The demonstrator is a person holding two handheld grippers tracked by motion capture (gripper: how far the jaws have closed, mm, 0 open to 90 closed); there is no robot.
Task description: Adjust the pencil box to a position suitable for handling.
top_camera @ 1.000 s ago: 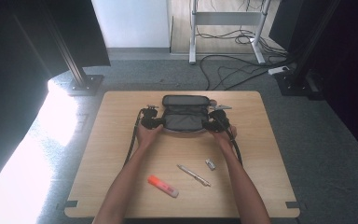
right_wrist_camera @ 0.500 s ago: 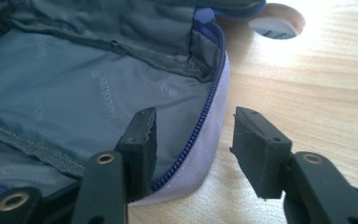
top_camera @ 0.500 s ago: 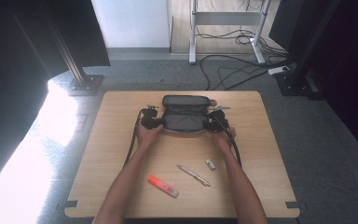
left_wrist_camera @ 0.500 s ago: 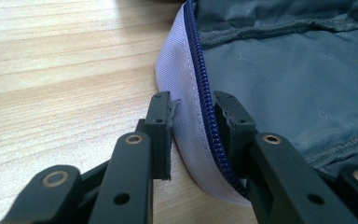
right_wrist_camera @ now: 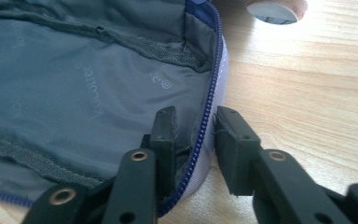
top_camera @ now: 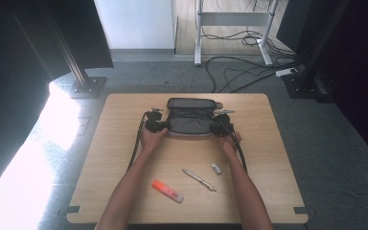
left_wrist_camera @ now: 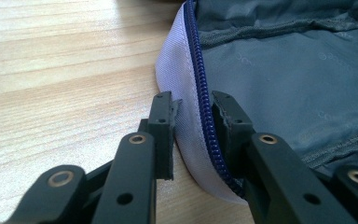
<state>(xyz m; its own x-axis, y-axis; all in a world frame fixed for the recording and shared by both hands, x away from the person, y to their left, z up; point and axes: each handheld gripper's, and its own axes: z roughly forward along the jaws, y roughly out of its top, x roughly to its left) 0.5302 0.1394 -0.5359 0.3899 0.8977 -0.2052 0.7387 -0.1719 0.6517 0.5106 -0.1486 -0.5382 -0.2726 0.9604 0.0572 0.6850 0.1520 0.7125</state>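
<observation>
Nearest the person, an orange highlighter pen [top_camera: 167, 190], a silver metal pen [top_camera: 199, 179] and a small silver cap [top_camera: 216, 168] lie apart on the light wooden table [top_camera: 278, 158]. Farther away, the open dark grey fabric pouch [top_camera: 190, 123] lies in the middle. The left gripper [left_wrist_camera: 193, 109] has its jaws narrow around the pouch's zipper edge; the right gripper [right_wrist_camera: 195, 122] does the same at the opposite end.

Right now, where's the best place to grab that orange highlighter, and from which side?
Probably the middle of the orange highlighter, coming straight down from above. It lies flat and diagonal near the table's front edge, so set the jaws across its narrow width. The silver pen lies apart from it, leaving room.
</observation>
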